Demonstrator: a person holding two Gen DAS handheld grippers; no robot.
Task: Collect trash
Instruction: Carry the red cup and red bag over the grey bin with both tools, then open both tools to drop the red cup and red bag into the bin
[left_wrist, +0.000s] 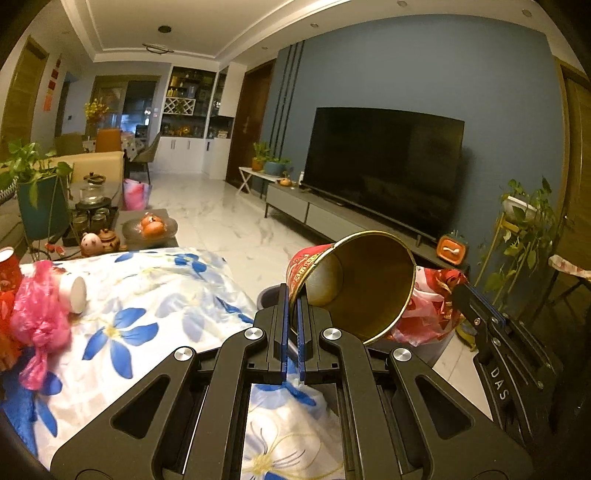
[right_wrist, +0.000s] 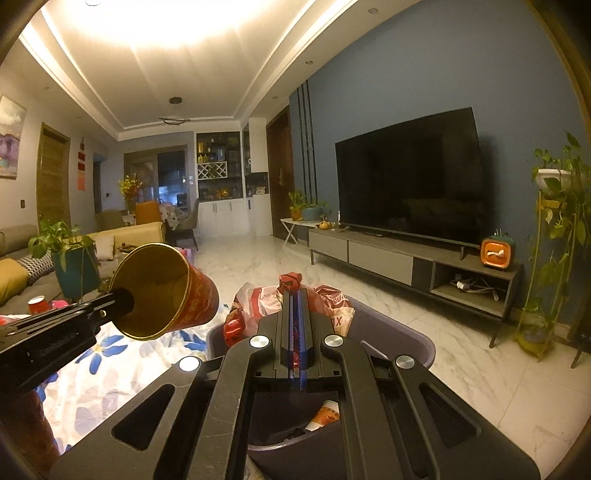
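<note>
Red cup (left_wrist: 354, 284) tilted on its side, rim clamped by left gripper (left_wrist: 293, 295), red wrapper (right_wrist: 291, 282) pinched by right gripper (right_wrist: 295, 295) above grey bin (right_wrist: 406, 332), floral cloth (left_wrist: 147, 302) beside.

My left gripper (left_wrist: 292, 295) sat clamped tight, pointing slightly downward; my right gripper (right_wrist: 294, 295) was pinched shut too, angled just below level.
</note>
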